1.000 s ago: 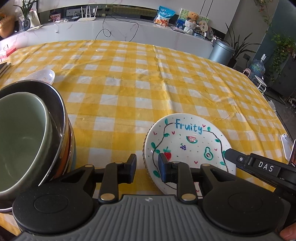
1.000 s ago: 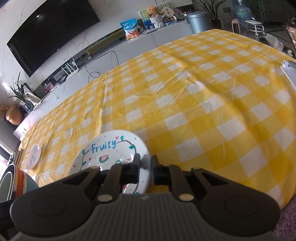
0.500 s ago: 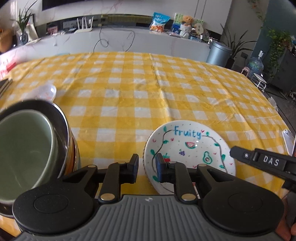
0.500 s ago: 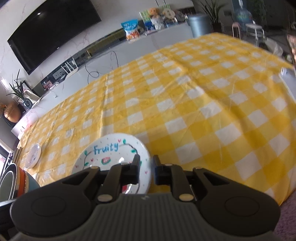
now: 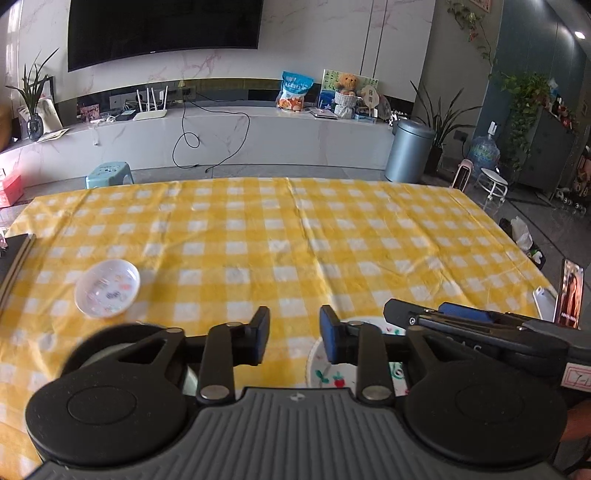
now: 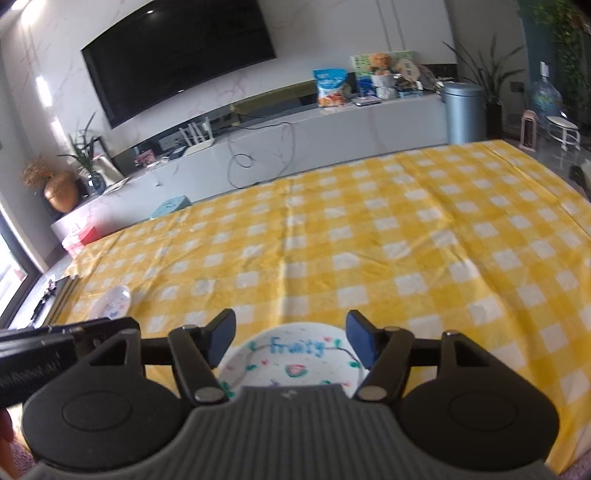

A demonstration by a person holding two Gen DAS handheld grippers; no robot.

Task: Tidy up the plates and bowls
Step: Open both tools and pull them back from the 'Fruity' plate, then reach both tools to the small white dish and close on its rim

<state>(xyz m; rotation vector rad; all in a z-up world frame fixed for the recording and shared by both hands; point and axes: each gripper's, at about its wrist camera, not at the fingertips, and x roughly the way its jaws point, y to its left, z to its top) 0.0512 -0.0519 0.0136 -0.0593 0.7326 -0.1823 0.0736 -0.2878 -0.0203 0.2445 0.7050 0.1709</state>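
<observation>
Yellow-and-white checked cloth covers the table; living room behind it.

Left view, near to far:
- Left gripper fingers spread, nothing between them, held above the cloth.
- Stacked bowls at 7 o'clock, mostly hidden behind the left finger linkage; only a dark rim and pale inside show.
- Plate at 5 o'clock, mostly hidden behind the right finger; white with small fruit drawings.
- Right gripper's body pokes in at 4 o'clock, over the plate's far side.
- Saucer at 10 o'clock, well apart from the bowls, flat on the cloth.
- Phone at 3 o'clock, upright at the table edge.

Right view:
- Right gripper fingers spread wide, empty. Plate sits flat between and below them, "Fruity" lettering readable. Can't tell if pads touch the rim.
- Saucer at 9 o'clock.

Far: bin at 1 o'clock, TV at 11 o'clock.
</observation>
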